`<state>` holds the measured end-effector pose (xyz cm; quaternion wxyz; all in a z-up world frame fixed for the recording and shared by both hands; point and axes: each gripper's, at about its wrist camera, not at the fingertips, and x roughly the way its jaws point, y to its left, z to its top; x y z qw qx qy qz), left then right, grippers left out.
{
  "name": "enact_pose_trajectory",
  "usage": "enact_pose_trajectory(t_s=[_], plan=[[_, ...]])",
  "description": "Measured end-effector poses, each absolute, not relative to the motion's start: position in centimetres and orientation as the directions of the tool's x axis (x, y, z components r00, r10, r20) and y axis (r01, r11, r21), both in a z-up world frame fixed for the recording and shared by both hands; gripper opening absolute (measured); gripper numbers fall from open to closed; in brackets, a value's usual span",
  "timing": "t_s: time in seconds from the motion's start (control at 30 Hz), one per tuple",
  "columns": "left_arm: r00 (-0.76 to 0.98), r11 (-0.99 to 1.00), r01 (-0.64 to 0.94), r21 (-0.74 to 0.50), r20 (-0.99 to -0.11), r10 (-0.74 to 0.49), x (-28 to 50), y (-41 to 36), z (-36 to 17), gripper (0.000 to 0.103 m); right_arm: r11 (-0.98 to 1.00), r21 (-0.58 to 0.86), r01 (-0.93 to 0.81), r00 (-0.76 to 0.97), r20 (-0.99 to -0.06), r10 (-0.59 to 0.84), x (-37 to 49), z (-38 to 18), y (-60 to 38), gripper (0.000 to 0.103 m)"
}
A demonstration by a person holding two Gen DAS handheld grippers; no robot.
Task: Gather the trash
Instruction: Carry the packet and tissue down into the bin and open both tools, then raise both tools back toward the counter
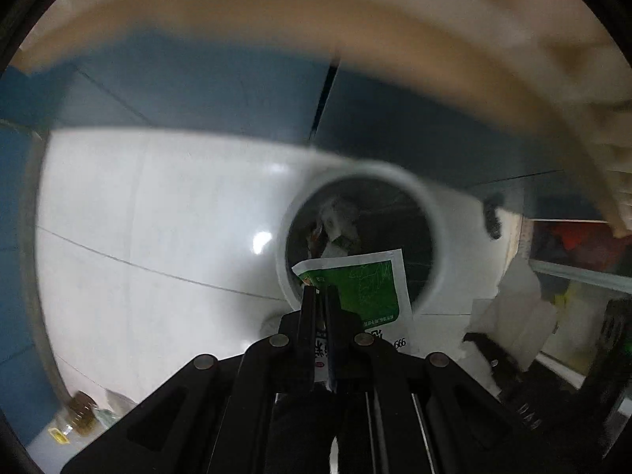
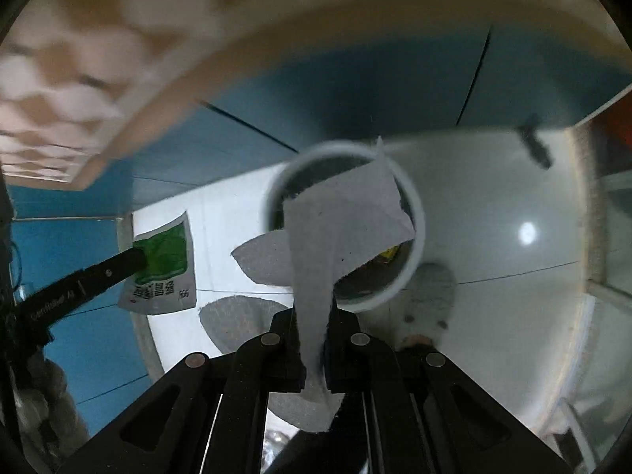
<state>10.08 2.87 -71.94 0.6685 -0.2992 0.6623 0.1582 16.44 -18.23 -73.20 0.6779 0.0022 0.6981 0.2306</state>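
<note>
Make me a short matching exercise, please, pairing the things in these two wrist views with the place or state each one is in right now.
Things:
1. sachet
2. tissue
3. bin
4. jar

Places or states:
a. stands on the white floor, trash inside
b. pinched in the left gripper
c. at the lower left edge of the left wrist view
d. pinched in the right gripper, hanging over the bin's opening

Pairs: 1-b, 2-d, 3-a, 4-c
</note>
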Motion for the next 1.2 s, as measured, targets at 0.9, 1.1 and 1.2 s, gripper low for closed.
enact_pose_trajectory(t_s=[0.9, 1.1, 1.2], plan=[[-0.006, 0.846, -0.532, 0.034, -0.999, 0.036, 10.0, 3.1, -71.1, 0.103, 0.862, 0.261, -0.434, -0.115, -0.965, 0.234, 17.6, -82.8, -16.2, 0.102], [-0.009, 0.826, -0.559, 0.069, -0.997, 0.077, 7.0, 2.4, -62.5, 0.103, 0.885, 0.089, -0.456, -0.029, -0.996, 0.085, 17.0, -74.8, -17.0, 0.102], [0.013, 0.82, -0.57, 0.045, -0.998, 0.063, 6.0, 1.9, -57.8, 0.103, 0.891, 0.047, -0.452, -0.007, -0.999, 0.049, 16.6, -69.2, -17.6, 0.102]])
